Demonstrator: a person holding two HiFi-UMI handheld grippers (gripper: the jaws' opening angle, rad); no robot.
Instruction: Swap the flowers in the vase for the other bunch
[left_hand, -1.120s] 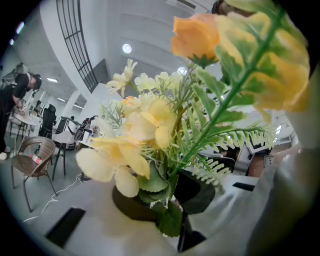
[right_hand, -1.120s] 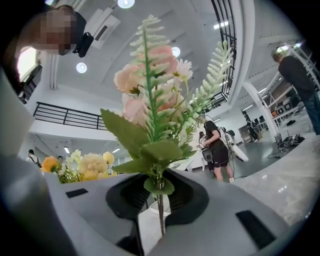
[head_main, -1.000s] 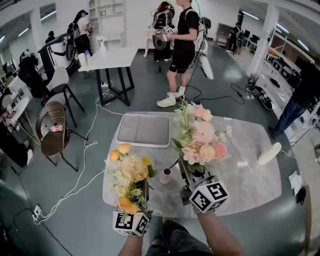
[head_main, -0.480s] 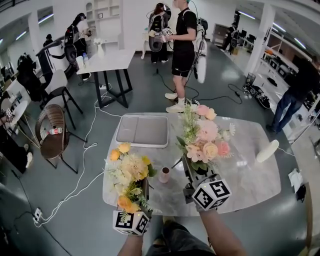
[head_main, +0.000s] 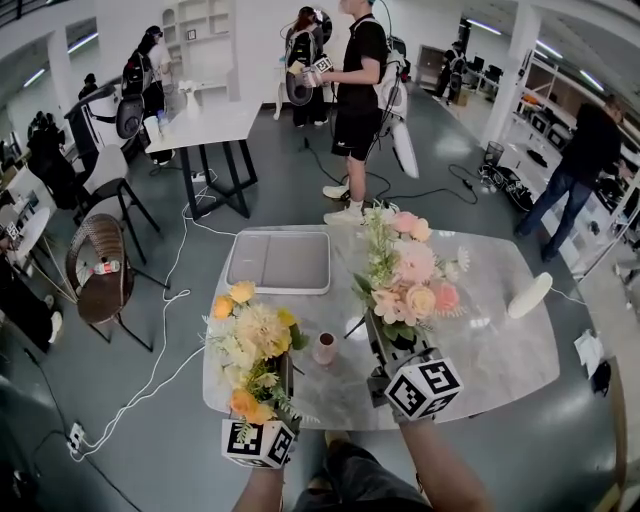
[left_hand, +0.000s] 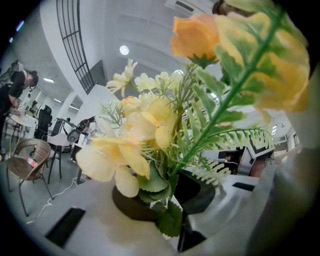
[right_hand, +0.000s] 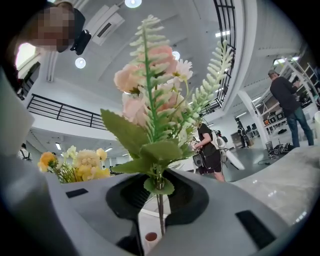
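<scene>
Pink bunch (head_main: 410, 280) clamped in right tool (right_hand: 159, 197), yellow bunch (head_main: 250, 340) — left tool (left_hand: 172, 202)

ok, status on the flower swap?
Left hand-held gripper shut on yellow flower bunch; right hand-held gripper on pink flower bunch. Small pink vase empty, unobstructed.

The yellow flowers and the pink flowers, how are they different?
The yellow bunch is yellow and orange; the pink bunch is pink and cream. The left gripper holds the yellow bunch, the right gripper the pink bunch. Leaves crowd the jaws under the yellow bunch; the pink bunch shows a thin bare stem there. Both stand upright over the marble table, the small vase between them.
</scene>
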